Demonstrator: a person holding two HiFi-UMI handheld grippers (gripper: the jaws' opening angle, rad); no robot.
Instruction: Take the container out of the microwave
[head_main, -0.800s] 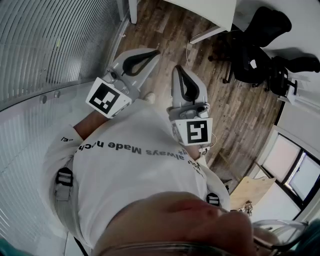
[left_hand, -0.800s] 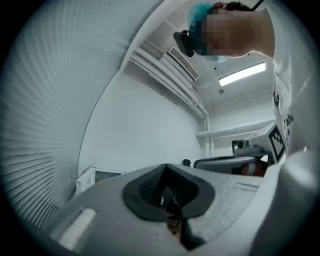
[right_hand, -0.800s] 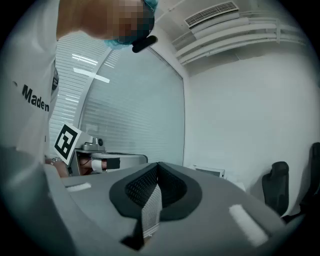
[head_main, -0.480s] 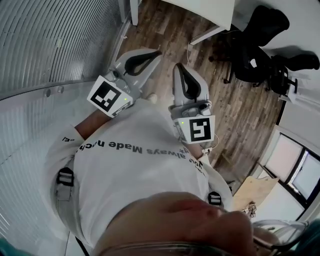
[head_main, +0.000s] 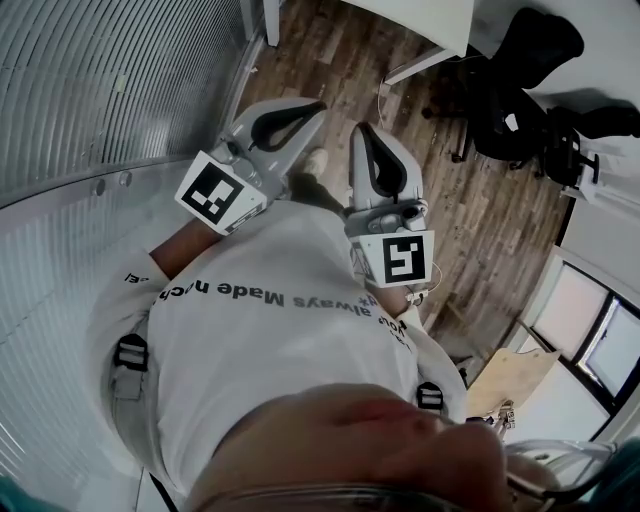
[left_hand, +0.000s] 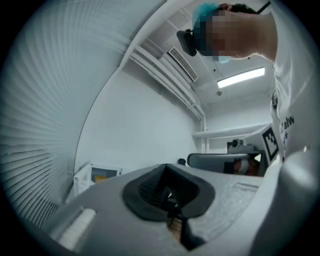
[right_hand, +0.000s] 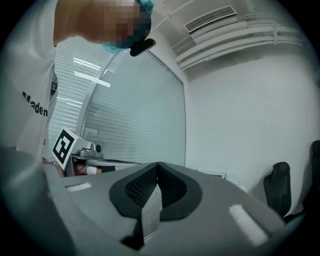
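Grey plastic left gripper (head_main: 312, 104) and grey plastic right gripper (head_main: 358, 131) are held level, side by side, close in front of a person's white T-shirt with black lettering (head_main: 270, 320) and above a brown wood-plank floor (head_main: 340, 50). Both are clenched: each pair of dark ribbed jaws meets with nothing between them. Far ahead of the left gripper, off to the left of its jaws, a small white microwave (left_hand: 95, 177) stands against a white wall. Something yellow shows in its window; whether that is the container cannot be told. Black office chairs (head_main: 515, 90) stand to the right of the right gripper. Ribbed grey blinds (head_main: 100, 90) run along the left gripper's left side.
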